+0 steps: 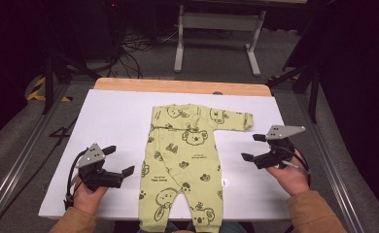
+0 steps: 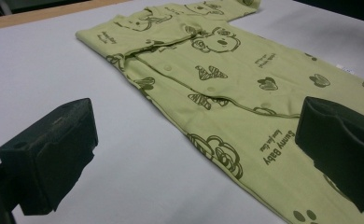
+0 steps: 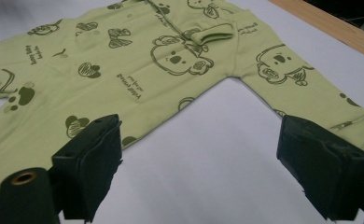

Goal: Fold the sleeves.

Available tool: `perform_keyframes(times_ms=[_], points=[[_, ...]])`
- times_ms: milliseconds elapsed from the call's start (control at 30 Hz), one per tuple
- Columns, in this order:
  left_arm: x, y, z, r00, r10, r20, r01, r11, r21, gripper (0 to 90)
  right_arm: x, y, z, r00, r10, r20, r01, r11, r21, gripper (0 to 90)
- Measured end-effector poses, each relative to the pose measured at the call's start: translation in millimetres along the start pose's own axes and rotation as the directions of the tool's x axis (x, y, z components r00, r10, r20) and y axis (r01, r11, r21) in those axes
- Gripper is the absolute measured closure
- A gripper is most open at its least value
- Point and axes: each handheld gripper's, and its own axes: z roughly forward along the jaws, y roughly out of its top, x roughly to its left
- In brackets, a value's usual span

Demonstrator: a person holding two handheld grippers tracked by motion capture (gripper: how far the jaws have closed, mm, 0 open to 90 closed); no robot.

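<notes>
A light green baby romper [image 1: 182, 155] with dark koala prints lies flat, front up, in the middle of the white table cover [image 1: 110, 121]. One sleeve is folded in across the chest [image 3: 213, 32]; the other sleeve [image 1: 233, 119] stretches out to the right. Its feet reach the near edge. My left gripper [image 1: 121, 159] is held just left of the romper's leg, open, with nothing between its jaws [image 2: 194, 140]. My right gripper [image 1: 250, 147] hovers right of the body, below the outstretched sleeve, also open and empty [image 3: 199, 154].
A wooden strip [image 1: 178, 86] runs along the table's far edge. Metal rails [image 1: 27, 155] flank both sides. Behind the table stand a white desk frame [image 1: 180, 43] and loose cables [image 1: 134, 48] on the floor. White cover lies bare on both sides of the romper.
</notes>
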Motion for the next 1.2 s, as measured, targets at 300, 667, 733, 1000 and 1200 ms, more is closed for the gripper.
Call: perform_keyframes(times_ms=[300, 667, 733, 1000, 1200], points=[[0.6, -0.7, 1.3, 1.0, 0.006, 0.005, -0.006, 0.9999, 0.011, 0.1, -20.4, 20.8, 13.7, 0.999, 0.005, 0.044, -0.006, 1.0, 0.029, 14.4], [0.9, -0.7, 0.9, 1.0, 0.001, 0.006, -0.001, 1.0, 0.004, 0.1, -47.9, 27.9, 34.5, 0.9874, 0.081, 0.136, -0.093, 0.992, 0.088, 14.9], [0.8, -0.7, 0.9, 1.0, 0.002, 0.006, -0.002, 1.0, 0.004, 0.1, -54.3, 26.3, 37.7, 0.984, 0.099, 0.148, -0.113, 0.989, 0.09, 14.9], [1.0, -0.7, 1.3, 1.0, 0.007, 0.004, -0.007, 1.0, 0.007, 0.1, -75.5, 24.2, 45.9, 0.9697, 0.148, 0.194, -0.17, 0.98, 0.101, 14.9], [0.9, -0.8, 0.8, 1.0, 0.005, 0.003, -0.005, 1.0, 0.004, 0.1, -88.8, 22.2, 52.0, 0.9563, 0.186, 0.225, -0.211, 0.973, 0.093, 15.1]])
